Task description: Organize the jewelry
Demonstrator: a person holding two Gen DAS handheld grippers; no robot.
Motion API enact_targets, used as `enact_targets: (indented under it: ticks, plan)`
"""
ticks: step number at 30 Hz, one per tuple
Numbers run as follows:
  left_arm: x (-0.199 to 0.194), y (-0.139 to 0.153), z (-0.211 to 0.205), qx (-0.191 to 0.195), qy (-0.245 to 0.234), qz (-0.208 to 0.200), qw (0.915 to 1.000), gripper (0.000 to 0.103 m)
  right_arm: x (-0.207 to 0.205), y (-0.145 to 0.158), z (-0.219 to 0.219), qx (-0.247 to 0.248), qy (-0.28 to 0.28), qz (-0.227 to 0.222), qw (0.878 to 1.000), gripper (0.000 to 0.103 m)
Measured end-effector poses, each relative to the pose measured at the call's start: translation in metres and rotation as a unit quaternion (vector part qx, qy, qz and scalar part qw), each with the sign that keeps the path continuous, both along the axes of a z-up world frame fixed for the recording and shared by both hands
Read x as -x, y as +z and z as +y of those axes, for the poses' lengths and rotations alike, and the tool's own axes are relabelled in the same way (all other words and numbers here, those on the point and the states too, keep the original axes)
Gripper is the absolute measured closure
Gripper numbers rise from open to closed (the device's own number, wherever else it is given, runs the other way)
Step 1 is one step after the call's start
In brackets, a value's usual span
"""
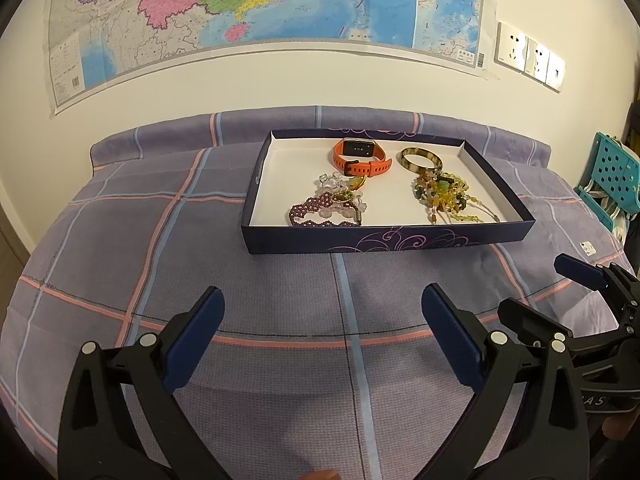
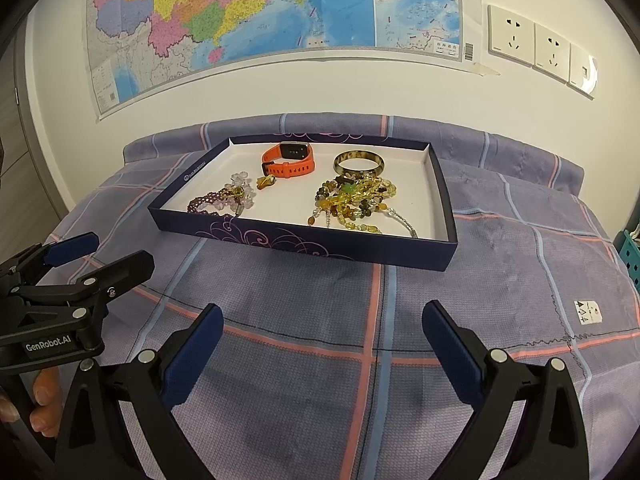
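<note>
Tray: shallow navy box lid (image 1: 360, 240) with a white floor and pink swirl print, lying on a purple plaid bedspread (image 1: 120, 264), at 12 o'clock ahead of both grippers and well apart from them.
Watch: orange-strapped smartwatch (image 1: 358, 156) at the tray's far middle, strap buckled into a loop.
Bangle: mottled brown-and-cream bangle (image 1: 420, 159) just beside the watch at its 3 o'clock, lying flat.
Bead tangle: yellow, green and brown bead strands (image 1: 448, 196) heaped at 6 o'clock from the bangle, loose ends trailing toward the tray's near wall.
Purple piece: dark purple beaded bracelet (image 1: 320, 212) at the tray's near left, touching clear crystal beads (image 1: 332, 182).
Left gripper (image 1: 320, 328): jaws wide, nothing between the blue pads, hovering over bare bedspread.
Right gripper (image 2: 322, 340): jaws wide, empty, also above the cloth; in the left wrist view it shows at 3 o'clock.
Wall: coloured map (image 2: 272, 12) at 12 o'clock, white sockets (image 2: 536, 44) at 2 o'clock.
Edge: teal perforated crate (image 1: 608, 176) at 3 o'clock.
</note>
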State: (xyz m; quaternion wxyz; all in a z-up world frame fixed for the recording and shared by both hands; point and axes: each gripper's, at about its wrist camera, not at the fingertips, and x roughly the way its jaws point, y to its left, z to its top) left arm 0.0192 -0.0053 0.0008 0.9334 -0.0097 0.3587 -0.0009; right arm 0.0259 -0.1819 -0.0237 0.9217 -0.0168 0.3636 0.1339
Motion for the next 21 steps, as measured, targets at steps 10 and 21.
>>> enact_targets:
  ticks: [10, 21]
  plan:
    - [0.0015, 0.0002, -0.0016, 0.0, 0.0, 0.0, 1.0, 0.006, 0.002, 0.0021, -0.0012, -0.001, 0.001, -0.002, 1.0, 0.007]
    - [0.0042, -0.0017, -0.006, -0.007, -0.006, -0.006, 0.9999, 0.006, 0.0005, 0.0008, -0.0007, -0.003, 0.002, 0.0, 1.0, 0.007]
